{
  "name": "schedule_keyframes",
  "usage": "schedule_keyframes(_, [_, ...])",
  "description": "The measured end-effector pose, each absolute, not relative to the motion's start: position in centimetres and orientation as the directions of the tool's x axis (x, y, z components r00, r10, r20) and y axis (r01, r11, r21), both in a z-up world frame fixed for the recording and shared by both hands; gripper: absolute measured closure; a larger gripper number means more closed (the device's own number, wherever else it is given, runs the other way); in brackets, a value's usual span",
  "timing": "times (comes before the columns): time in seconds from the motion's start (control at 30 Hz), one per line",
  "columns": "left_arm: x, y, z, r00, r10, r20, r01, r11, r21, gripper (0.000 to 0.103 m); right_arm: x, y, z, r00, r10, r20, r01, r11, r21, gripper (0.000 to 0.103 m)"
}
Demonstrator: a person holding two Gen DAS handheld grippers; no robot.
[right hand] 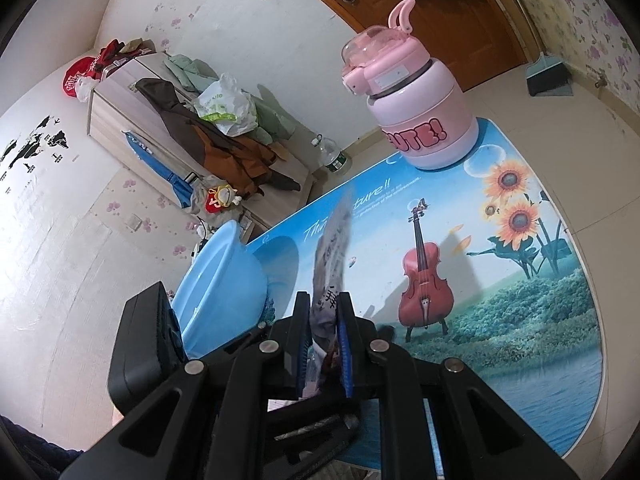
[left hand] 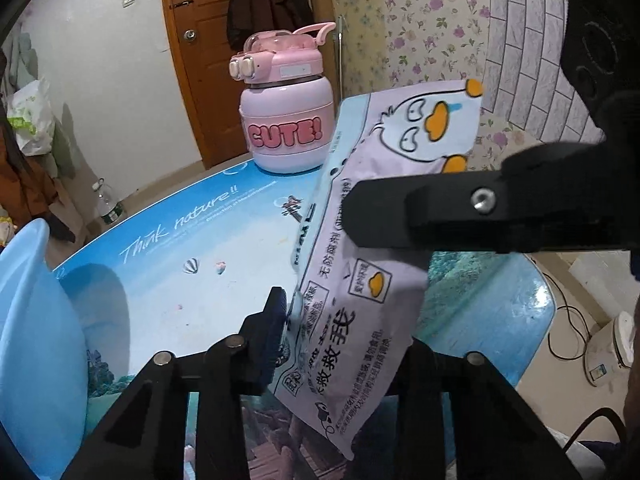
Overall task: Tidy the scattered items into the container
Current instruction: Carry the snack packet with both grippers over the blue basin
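The right tool point(right hand: 324, 344) is closed on the lower end of a lilac snack packet point(right hand: 334, 240), so the packet stands on its edge between the blue pads and hangs above the surface point(right hand: 520, 320). In the left wrist view the same packet point(left hand: 360, 280) is also between the fingers of the left tool point(left hand: 344, 344), which is closed on its lower part, while the right tool point(left hand: 384, 216) pinches it from the side. I judge that both tools hold it because the thin packet is floppy and one grip would let it swing. The light blue basin point(right hand: 224, 276) waits just to the left, at the surface's edge. Its inside is mostly hidden, so I cannot tell what is in it. The pink bottle point(right hand: 416, 104) stands at the far corner, well apart.
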State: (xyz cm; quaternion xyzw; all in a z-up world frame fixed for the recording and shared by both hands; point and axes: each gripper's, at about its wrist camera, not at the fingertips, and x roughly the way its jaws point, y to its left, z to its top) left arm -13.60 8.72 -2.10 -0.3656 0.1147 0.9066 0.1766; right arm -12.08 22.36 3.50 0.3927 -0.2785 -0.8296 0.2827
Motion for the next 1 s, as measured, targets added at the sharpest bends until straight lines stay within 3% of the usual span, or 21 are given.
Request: schedule_keyframes(1.0, [-9.2,4.6,4.4,-0.789,0.191,-0.585,-0.311,-0.944,0.111,0.071,-7.7,18.5,10.3,-0.545,-0.732,-0.409,0.415,-0.659,0.627,0.089])
